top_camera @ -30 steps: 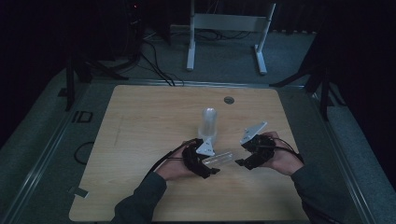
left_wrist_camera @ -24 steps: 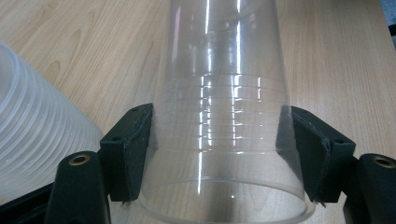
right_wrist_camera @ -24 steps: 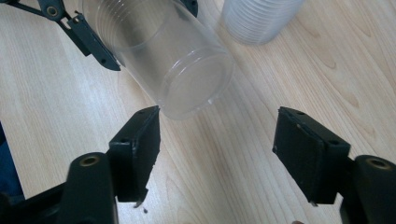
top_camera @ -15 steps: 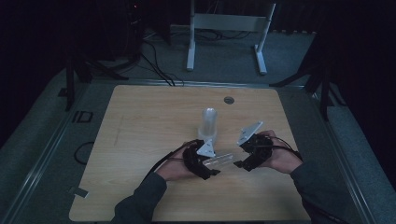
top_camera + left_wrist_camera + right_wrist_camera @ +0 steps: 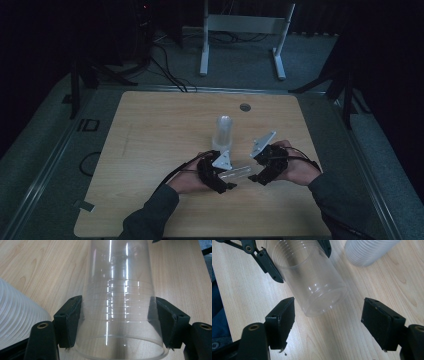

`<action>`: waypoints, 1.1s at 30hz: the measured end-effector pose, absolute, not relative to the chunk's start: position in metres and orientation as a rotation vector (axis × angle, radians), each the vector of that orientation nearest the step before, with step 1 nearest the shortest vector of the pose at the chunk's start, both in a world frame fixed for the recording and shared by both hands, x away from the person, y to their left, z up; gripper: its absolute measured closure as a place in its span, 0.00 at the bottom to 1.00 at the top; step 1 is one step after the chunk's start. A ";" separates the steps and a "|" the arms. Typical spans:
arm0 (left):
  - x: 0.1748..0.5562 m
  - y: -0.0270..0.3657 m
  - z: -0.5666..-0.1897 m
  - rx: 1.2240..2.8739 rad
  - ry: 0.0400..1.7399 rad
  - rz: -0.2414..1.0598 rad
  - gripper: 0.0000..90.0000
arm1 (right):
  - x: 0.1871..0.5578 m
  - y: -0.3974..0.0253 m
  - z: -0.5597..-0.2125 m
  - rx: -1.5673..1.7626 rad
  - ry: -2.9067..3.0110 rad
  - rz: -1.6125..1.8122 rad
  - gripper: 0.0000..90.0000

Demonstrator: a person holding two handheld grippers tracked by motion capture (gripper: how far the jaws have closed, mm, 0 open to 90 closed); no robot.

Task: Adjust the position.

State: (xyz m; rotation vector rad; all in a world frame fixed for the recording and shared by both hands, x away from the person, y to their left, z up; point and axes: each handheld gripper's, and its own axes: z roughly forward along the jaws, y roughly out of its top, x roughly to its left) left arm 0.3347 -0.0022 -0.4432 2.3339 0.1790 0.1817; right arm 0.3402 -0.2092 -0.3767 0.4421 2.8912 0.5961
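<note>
left tongs [image 5: 231, 181] clamped on a clear cup [image 5: 239, 174], right tongs [image 5: 256, 176] agape just beside its base

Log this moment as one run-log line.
left gripper: shut on clear plastic cup | right gripper: open, at cup base | stack of translucent cups: upright

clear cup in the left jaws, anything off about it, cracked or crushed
Nothing stands out. The clear cup is held sideways in the left gripper, its wall round and uncracked. The right gripper is open just past its base, not touching.
</note>
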 end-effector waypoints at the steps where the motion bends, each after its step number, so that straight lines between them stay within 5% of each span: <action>1: 0.334 -0.003 -0.443 2.335 0.173 0.184 0.32 | 0.340 -0.209 -0.377 0.438 2.891 0.597 0.30; 33: 0.322 -0.009 -0.444 2.334 0.058 0.242 0.32 | 0.337 -0.199 -0.390 0.325 3.014 0.581 0.33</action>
